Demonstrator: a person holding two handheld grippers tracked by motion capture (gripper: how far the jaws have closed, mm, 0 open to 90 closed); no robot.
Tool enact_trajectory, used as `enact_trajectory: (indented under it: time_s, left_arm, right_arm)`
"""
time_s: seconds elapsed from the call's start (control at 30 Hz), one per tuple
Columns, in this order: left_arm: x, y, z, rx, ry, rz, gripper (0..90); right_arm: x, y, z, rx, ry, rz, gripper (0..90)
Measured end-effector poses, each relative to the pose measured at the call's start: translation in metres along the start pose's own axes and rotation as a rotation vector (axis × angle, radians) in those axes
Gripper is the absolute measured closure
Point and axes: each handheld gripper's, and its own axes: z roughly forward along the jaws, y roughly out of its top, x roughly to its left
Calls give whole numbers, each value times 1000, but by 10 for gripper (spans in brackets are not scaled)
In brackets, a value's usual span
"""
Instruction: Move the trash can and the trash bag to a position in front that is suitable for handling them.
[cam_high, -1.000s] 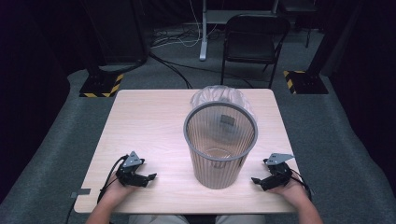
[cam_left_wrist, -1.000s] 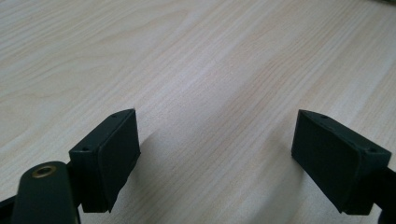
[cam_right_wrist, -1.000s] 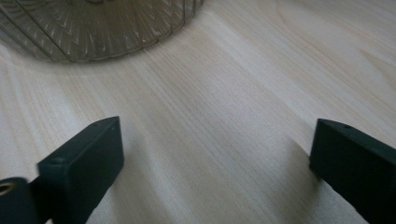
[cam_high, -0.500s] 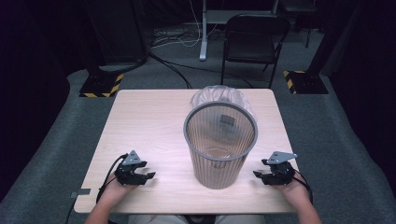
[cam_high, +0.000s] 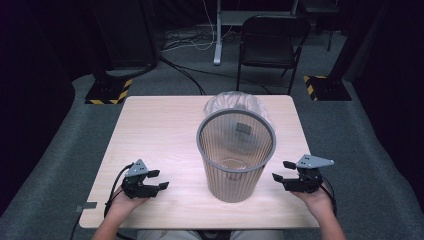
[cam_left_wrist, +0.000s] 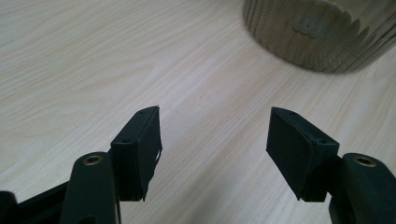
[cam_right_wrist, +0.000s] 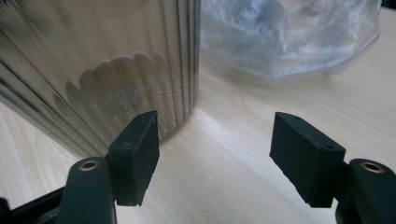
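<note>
Item 1. Ribbed, translucent grey-brown plastic waste bin (cam_high: 235, 160) with a grey rim. It stood upright at the near middle of the pale wooden table (cam_high: 150, 130), between my two hands. It looked empty, and nothing was fitted over its rim.

Item 2. Crumpled clear plastic bag (cam_high: 235, 102). It lay on the table just behind the bin on the far side. From above I could not tell whether the two touched. The right gripper view showed the bag (cam_right_wrist: 289, 37) bunched on the wood beyond the bin's wall (cam_right_wrist: 93, 70).

Item 3. Left tongs (cam_high: 159, 180). They were held low over the near left of the table, well apart from the bin and pointing toward it. The jaws had just been closing a little, yet they stood wide apart with only bare wood between them (cam_left_wrist: 215, 135). The bin's base (cam_left_wrist: 322, 37) showed farther off.

Item 4. Right tongs (cam_high: 281, 171). They were held at the near right, near the bin's side but clear of it. The jaws had just been opening and stood wide, with nothing between them (cam_right_wrist: 215, 140).

Progress. I judged the work, most likely lining the bin with the bag, as not begun. Neither the bag nor the bin had been gripped. Left to do, as I read it: take hold of the bag, open it, seat it inside the bin and fold its mouth over the rim.
</note>
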Motion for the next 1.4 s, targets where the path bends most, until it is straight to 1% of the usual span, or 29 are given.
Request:
enact_trajectory:
  time_s: [0.03,0.1,0.2,0.27,0.37,0.5,0.63,0.77,0.87,0.97,1.03,1.1,1.27,1.33,1.4]
  left_arm:
    - [0,1,-1,-1,0,-3,347]
    - [0,3,-3,-14,1,-13,340]
    - [-1,10,-9,-39,7,-30,322]
    - [-2,15,-12,-53,9,-35,320]
    - [-5,24,-16,-59,13,-25,319]
    - [-10,38,-20,-62,4,-5,316]
    - [-14,54,-23,-75,-14,10,316]
    - [-17,68,-23,-89,-14,19,325]
    - [-18,78,-20,-91,-12,15,330]
    - [-19,87,-17,-105,-29,16,337]
    - [-19,89,-16,-111,-35,11,340]
    - [-20,94,-13,-110,-33,17,341]
    - [-19,97,-14,-112,-32,31,348]
    - [-18,97,-16,-106,-21,47,348]
    - [-17,97,-20,-97,-5,68,346]
  right_arm:
    - [1,2,-1,-2,-3,-6,318]
    - [3,6,-3,13,-19,-24,317]
    - [6,14,-8,2,-15,-49,318]
    - [6,21,-13,-9,-10,-44,317]
    - [5,29,-17,-29,-6,-32,316]
    - [6,37,-20,-16,-4,-56,316]
    - [7,44,-22,-33,-3,-66,316]
    - [7,50,-23,-45,-27,-72,311]
    - [5,54,-23,-55,-46,-63,309]
    - [3,58,-21,-59,-55,-60,309]
    - [1,61,-19,-63,-53,-50,309]
    - [0,63,-17,-63,-54,-42,310]
    - [-1,68,-11,-57,-55,-37,312]
    - [1,70,-8,-62,-46,-40,313]
    - [3,71,-6,-65,-30,-54,316]
